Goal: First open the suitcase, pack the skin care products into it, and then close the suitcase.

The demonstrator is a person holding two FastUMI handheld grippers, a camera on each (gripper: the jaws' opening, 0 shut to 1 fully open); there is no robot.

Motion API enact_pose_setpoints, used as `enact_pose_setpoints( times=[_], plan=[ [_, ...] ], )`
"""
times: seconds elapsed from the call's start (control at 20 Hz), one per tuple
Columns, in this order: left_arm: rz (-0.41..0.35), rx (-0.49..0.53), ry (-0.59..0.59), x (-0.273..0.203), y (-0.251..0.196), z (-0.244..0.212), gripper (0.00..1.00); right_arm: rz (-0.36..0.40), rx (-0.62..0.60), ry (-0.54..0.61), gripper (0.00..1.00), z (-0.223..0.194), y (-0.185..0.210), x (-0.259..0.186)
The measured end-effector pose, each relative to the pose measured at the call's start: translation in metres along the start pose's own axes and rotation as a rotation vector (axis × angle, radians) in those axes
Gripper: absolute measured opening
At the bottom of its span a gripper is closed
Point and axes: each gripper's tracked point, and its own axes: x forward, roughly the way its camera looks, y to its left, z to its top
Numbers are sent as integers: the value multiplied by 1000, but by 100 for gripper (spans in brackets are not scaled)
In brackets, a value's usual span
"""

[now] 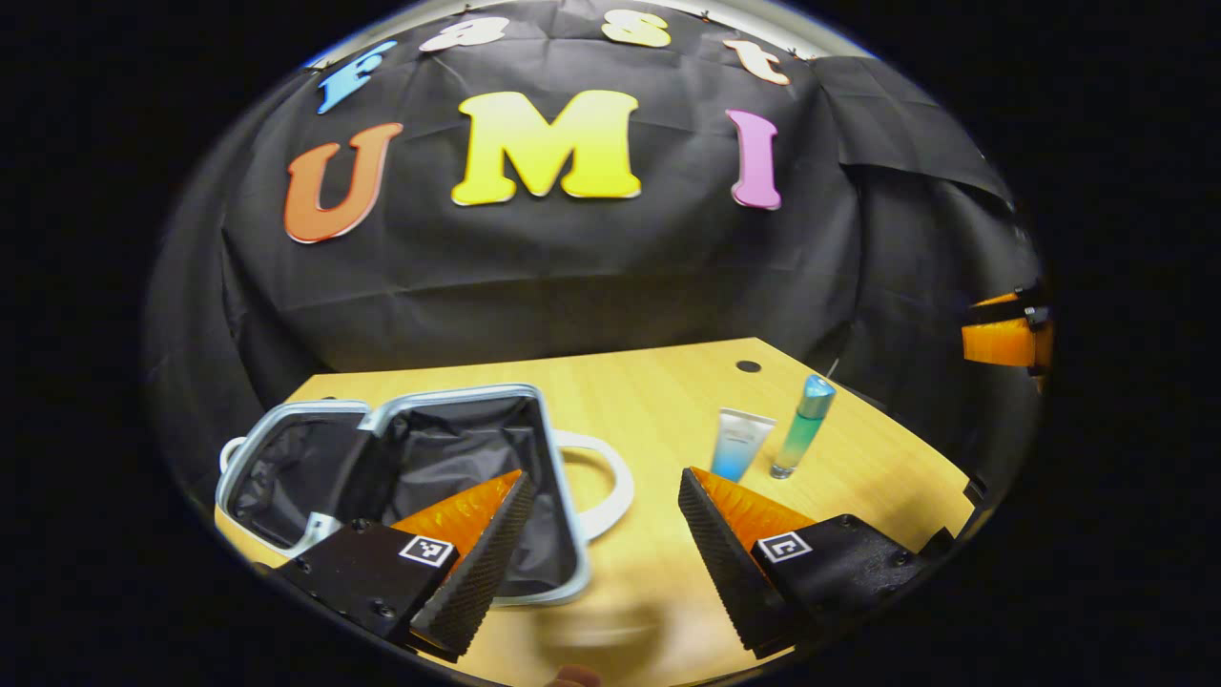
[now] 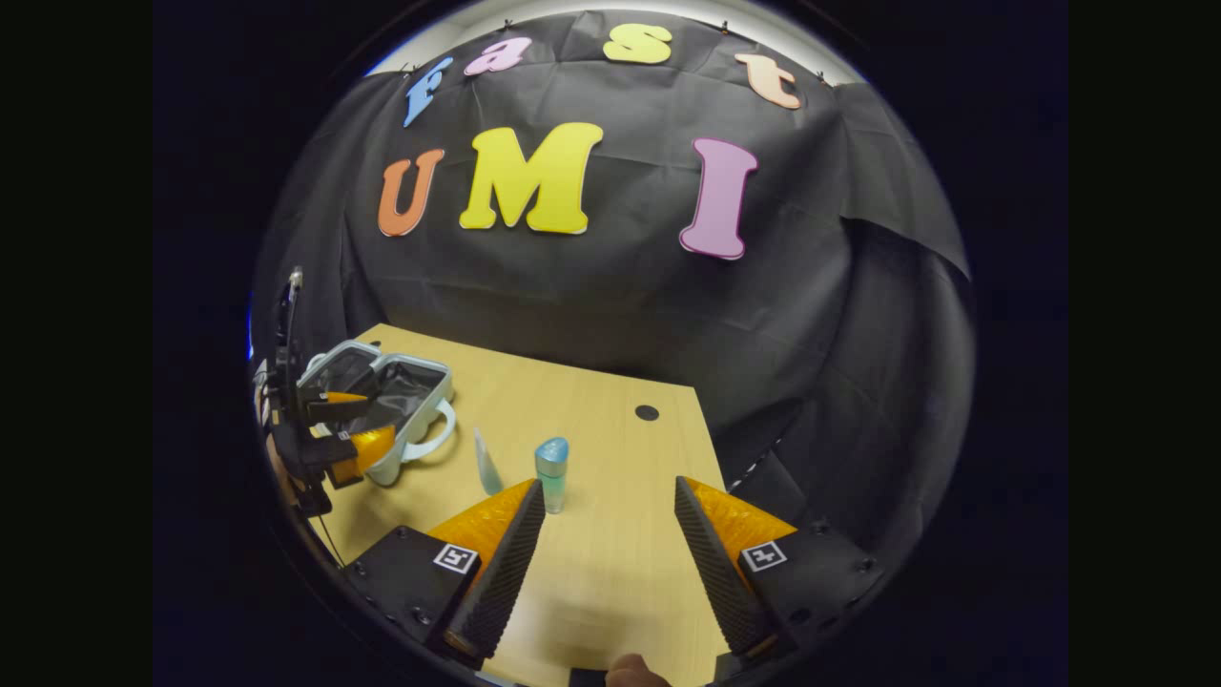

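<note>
Wooden worktop (image 2: pixel 610 572), suitcase (image 1: pixel 401 477) open — packing not begun.
Upright bottle (image 2: pixel 551 474) and tube (image 2: pixel 486 465) stand nearer the right gripper (image 2: pixel 610 563); both it and the left gripper (image 1: pixel 606 553) gape wide, empty.

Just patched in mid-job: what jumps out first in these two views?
The suitcase lies wide open at the left end of the wooden table, its dark lining bare. To its right stand a tube and a bottle, upright and unpacked. Both grippers, left and right, hang open, holding nothing.

A pale, light-wood-grain table (image 2: pixel 610 572) with a small round dark hole (image 2: pixel 647 412) near its far corner stands against a creased black cloth wall (image 2: pixel 610 305), evenly lit from above.
</note>
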Motion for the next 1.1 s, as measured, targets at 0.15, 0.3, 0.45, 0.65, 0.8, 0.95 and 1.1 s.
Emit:
enact_pose_setpoints(
  times=[0.15,0.3,0.45,0.65,0.8,0.95,1.1],
  plan=[
    [-58,17,52,32,-42,-21,99,10,-5,22,81,-9,-19,13],
    [-80,38,114,66,-65,-44,99,8,-13,42,81,-19,-36,26],
    [-72,59,144,93,-76,-56,99,4,-18,62,81,-29,-50,31],
    [-75,35,143,116,-83,-56,94,-9,-26,96,81,-48,-67,33],
    [-71,37,183,126,-86,-63,84,-7,-20,112,81,-55,-71,33],
    [-88,70,221,127,-90,-67,63,34,-8,116,82,-57,-57,42],
    [-146,28,250,119,-103,-71,47,47,5,129,81,-60,-45,50]
  ],
)
